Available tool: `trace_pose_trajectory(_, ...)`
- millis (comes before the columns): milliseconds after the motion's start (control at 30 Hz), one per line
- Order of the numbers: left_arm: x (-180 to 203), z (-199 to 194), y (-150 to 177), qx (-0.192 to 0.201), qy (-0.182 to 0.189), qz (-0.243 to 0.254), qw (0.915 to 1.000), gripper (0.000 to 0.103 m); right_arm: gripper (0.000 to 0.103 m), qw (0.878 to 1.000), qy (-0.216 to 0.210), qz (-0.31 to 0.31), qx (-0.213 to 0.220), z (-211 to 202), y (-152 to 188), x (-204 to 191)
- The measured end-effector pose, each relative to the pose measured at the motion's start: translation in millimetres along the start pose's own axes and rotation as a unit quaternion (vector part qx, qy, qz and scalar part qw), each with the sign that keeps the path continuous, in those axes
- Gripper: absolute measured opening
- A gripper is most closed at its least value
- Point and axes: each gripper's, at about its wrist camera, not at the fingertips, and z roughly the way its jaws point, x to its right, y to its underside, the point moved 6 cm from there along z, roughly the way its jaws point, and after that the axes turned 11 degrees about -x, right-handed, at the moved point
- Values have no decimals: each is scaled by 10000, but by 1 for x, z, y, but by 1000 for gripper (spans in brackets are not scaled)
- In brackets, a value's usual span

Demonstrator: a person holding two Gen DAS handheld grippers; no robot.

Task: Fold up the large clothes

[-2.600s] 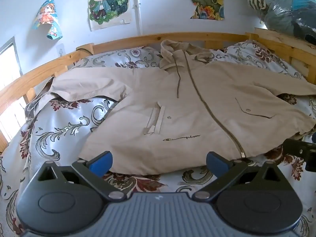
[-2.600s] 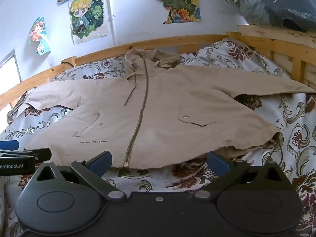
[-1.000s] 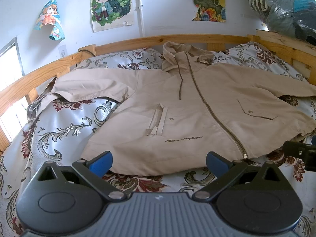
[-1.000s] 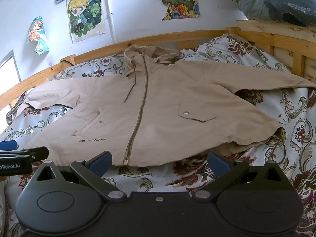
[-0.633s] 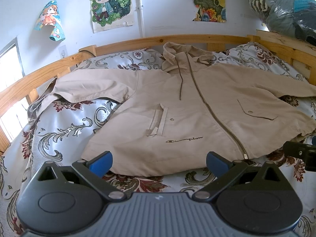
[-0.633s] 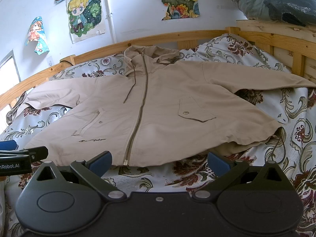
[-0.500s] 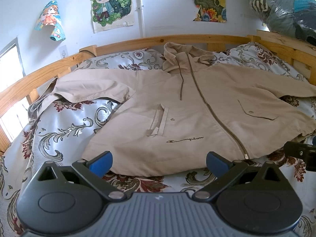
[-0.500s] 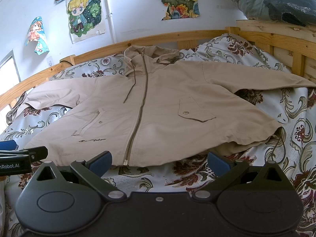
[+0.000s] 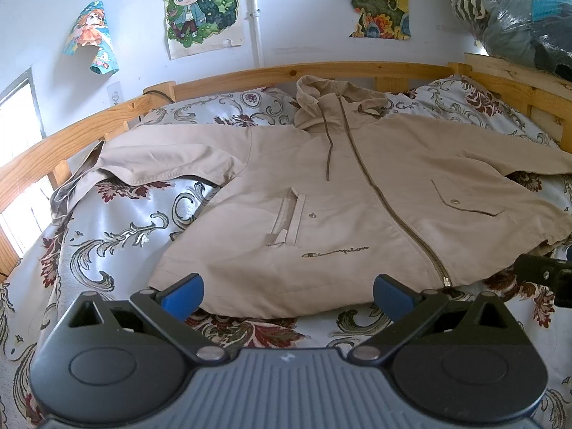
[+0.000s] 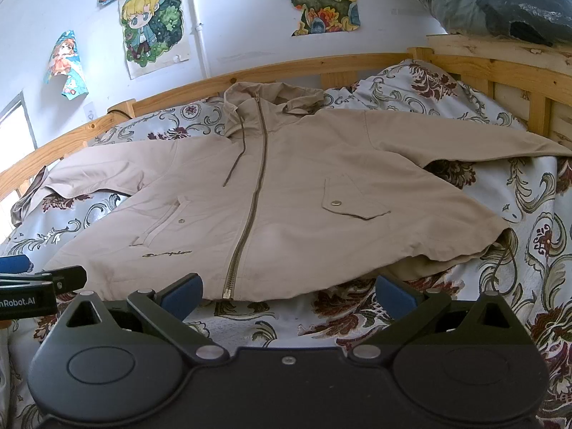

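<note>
Nearest in each wrist view are the gripper's own blue-padded fingers, spread wide with nothing between them: the left gripper (image 9: 286,291) and the right gripper (image 10: 287,291) are both released and hold no cloth. Each hovers at the near edge of the bed (image 9: 118,250), just short of the hem (image 9: 286,312) of the jacket (image 9: 357,193).

The jacket lies face up and spread flat on the floral sheet, directly ahead of both grippers. Its long axis follows the zip (image 10: 255,193), from the hem nearest the grippers to the hood (image 10: 264,102) at the far rail (image 10: 321,66). The sleeves run crosswise. The left sleeve (image 9: 161,157) is on the left gripper's side; the right sleeve (image 10: 464,139) is on the right gripper's side. By this judgement each gripper takes its own side, and the first fold would carry a sleeve or side panel inward toward the zip.

Legible writing: a script "Champion" logo (image 9: 336,252) near the hem, left of the zip; "nRobot.AI", partly cut off, on the left gripper's body in the right wrist view.

Beyond the rail, cartoon posters (image 9: 202,7) hang on the wall.
</note>
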Motion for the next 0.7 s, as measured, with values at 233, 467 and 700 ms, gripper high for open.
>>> trace_pose_trajectory(233,2,4,2,-92,-11,23,10000,102,102,9998,112,171,-24,2,2,7)
trace_pose_trajectory(467,6,12,2,-345,-85,98,9993,102,102,9993,266,258,-17,-2,0,10)
trace_pose_trajectory(700,18,30,-47,-1020,144,649,9926,102,102,9882,678,1215,647,-36,-30,59)
